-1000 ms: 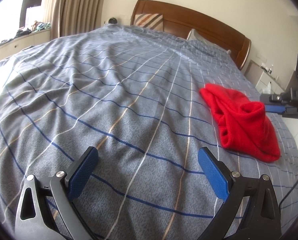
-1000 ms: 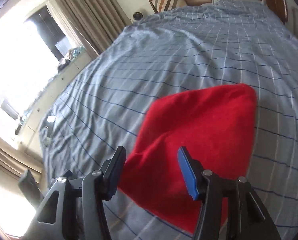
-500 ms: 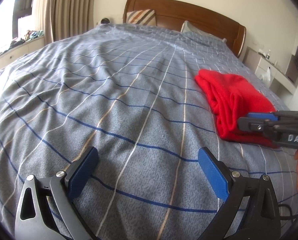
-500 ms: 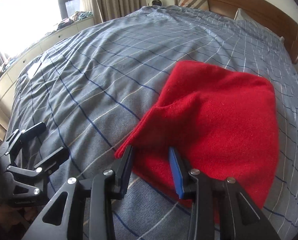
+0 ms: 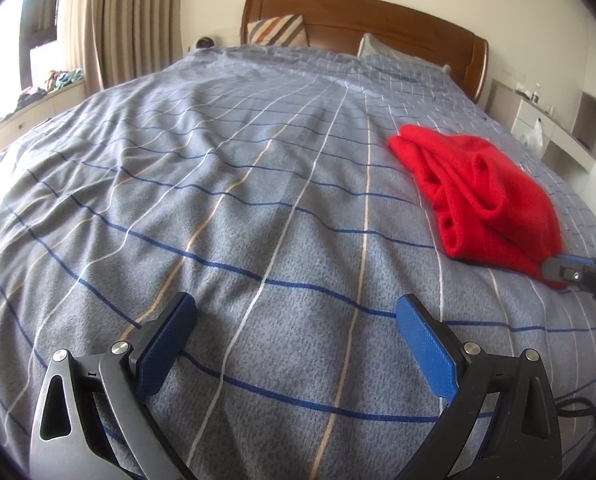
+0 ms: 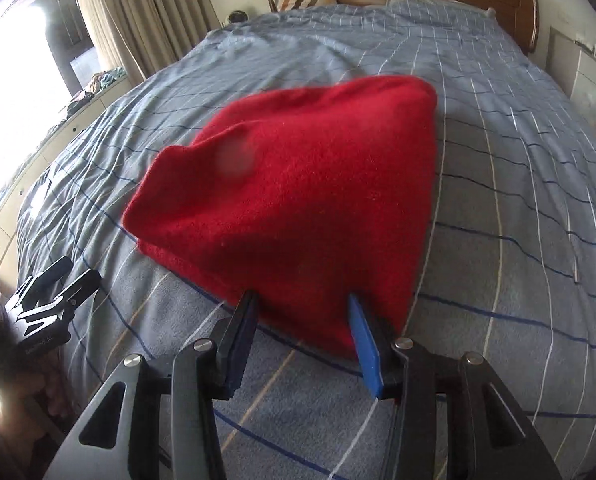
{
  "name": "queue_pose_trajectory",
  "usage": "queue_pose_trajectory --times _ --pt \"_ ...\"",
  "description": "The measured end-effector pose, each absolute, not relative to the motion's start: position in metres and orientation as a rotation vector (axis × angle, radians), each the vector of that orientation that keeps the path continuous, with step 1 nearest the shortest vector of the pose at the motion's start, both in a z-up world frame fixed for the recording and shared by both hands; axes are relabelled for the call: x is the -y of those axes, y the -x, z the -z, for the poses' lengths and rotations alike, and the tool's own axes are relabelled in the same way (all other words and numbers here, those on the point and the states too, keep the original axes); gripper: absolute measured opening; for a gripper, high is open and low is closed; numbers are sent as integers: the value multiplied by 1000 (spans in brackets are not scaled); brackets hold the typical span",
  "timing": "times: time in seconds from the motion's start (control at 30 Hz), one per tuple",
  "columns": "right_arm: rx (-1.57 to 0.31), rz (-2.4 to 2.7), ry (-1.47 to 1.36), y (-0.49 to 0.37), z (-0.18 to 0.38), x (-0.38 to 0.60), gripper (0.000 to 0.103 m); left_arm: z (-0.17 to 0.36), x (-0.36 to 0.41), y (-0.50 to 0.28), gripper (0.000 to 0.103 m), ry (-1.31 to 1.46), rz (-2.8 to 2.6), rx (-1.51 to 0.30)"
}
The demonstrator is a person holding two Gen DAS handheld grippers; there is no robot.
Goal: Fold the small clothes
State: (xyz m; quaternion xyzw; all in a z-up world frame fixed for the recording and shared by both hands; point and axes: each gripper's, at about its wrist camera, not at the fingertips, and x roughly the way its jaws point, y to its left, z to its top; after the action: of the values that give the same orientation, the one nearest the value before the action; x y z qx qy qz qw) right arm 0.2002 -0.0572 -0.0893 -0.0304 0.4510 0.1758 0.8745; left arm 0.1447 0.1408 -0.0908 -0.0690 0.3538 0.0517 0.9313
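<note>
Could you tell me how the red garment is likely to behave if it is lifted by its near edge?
The red garment looks like soft fleece lying in loose folds, so it would probably droop limply and unfold. It seems light for its bulk. Its fuzzy surface should grip the right gripper rather than slip.

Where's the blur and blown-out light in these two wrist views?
Right wrist: window at left is blown out white; the red cloth is smeared by motion at its far edge, with a pale blurry spot on it. Left wrist: sharp, only a small overexposed window patch top left. Both: strong fisheye bend and dark corners.
</note>
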Motion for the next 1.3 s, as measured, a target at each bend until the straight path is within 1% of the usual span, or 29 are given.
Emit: queue_pose_trajectory --times 0.07,0.13,0.17,0.2,0.33,0.4,0.7,0.97,1.17,1.23,1.27,1.3 --pt "-929 -336 71 -191 82 57 47 90 -139 -142 101 128 -107 -716" --pt "-916 -276 113 -180 75 57 53 89 -135 -140 101 112 -108 -708" --pt "-904 -243 144 -173 70 57 62 88 -133 -139 101 105 -104 -707" --pt "-887 -217 173 -166 65 57 67 87 -131 -138 101 102 -96 -705" --pt "-835 -138 267 -145 49 62 70 84 -120 -131 101 107 -40 -705" --pt "-829 -97 298 -139 44 68 73 84 -115 -129 101 104 -18 -714" --pt "-777 -2 359 -123 22 87 75 72 -100 -115 101 129 30 -726" --pt "-756 23 371 -122 20 97 75 48 -84 -125 101 111 80 -722" --pt "-760 18 365 -138 22 101 75 23 -72 -168 101 155 144 -760" --pt "-774 -38 296 -149 25 106 76 21 -70 -193 101 207 182 -819" --pt "-788 -74 239 -156 27 110 79 22 -69 -207 101 252 203 -861" --pt "-805 -119 163 -165 29 116 79 26 -69 -217 101 303 223 -896"
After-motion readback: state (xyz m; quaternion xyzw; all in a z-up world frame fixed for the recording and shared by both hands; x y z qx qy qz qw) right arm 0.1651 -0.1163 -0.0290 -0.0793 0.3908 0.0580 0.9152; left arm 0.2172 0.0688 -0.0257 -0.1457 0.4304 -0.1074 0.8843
